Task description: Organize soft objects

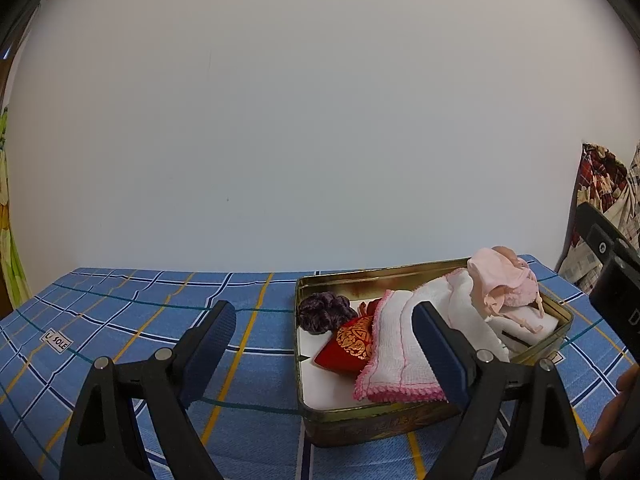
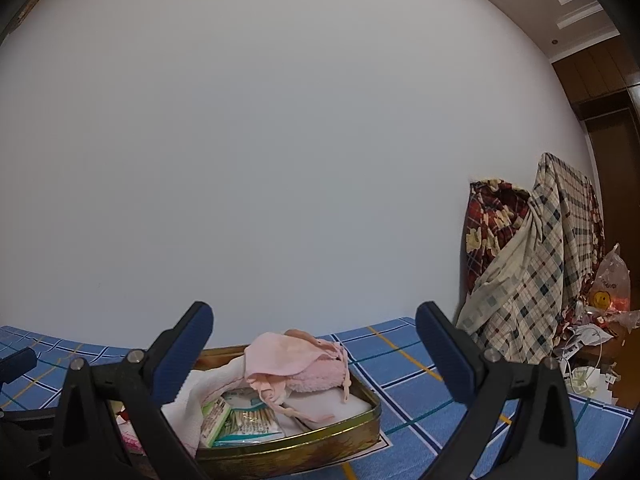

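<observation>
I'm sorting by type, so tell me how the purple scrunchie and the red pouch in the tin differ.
The purple scrunchie is dark, ruffled and plain; the red pouch is bright, smooth and printed with a gold pattern. The scrunchie sits fully exposed by the tin's left wall, while the pouch lies nearer the camera, its right side tucked under the pink-edged white cloth. Both are small soft items lying inside the tin.
</observation>
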Motion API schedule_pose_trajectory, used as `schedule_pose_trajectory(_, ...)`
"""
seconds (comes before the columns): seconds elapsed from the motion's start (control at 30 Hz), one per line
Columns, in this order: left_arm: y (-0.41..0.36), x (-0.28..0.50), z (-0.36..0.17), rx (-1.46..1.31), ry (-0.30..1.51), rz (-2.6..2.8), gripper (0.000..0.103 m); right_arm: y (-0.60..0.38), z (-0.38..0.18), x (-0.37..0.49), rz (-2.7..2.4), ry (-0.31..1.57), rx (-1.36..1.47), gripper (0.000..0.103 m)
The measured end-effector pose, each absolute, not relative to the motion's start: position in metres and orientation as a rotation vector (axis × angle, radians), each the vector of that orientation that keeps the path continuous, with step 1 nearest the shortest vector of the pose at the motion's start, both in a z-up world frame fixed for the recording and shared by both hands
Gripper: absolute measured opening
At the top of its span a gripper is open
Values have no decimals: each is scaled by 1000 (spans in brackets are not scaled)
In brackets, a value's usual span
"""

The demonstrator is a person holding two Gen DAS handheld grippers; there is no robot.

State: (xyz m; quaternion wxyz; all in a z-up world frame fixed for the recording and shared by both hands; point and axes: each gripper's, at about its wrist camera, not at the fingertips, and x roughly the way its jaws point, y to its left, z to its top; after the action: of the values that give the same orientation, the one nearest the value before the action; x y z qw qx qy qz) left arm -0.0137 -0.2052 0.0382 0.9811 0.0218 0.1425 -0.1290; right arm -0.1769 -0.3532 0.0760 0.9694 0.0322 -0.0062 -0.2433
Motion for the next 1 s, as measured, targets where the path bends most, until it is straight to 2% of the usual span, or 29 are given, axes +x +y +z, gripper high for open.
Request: schedule_pose_trajectory(1.0, -201, -12, 36, 44, 294, -264, 92, -352, 76, -175, -496, -11, 65, 103)
